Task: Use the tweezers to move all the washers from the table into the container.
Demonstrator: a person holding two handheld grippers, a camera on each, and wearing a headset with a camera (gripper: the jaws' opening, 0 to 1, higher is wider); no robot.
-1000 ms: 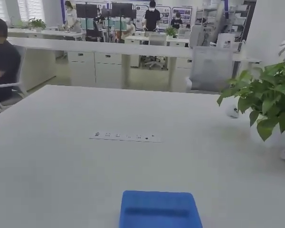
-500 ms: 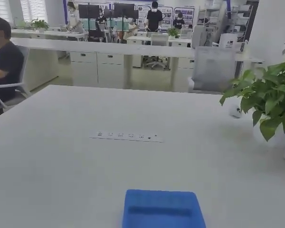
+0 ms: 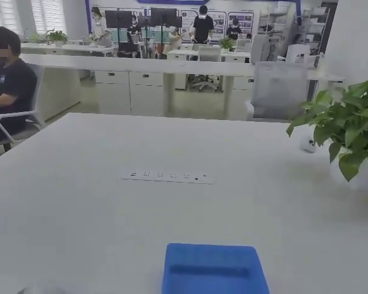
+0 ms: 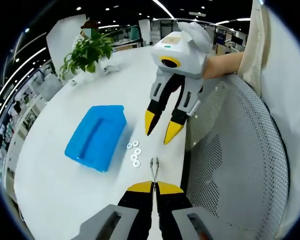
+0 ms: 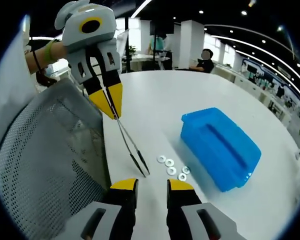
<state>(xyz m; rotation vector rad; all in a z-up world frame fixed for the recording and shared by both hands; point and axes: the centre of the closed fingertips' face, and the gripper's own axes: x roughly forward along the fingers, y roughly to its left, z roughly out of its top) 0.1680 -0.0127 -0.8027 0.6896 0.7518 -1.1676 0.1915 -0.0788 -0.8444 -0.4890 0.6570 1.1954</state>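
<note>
White washers (image 4: 134, 151) just beyond tweezers (image 4: 154, 169), pinched between left fingers (image 4: 140, 188)

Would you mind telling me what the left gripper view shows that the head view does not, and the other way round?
The left gripper view adds loose washers, the tweezers clamped in the left gripper, the open right gripper and a mesh chair back. The head view adds a flush socket strip. Both show the blue container, the potted plant and the white table.
</note>
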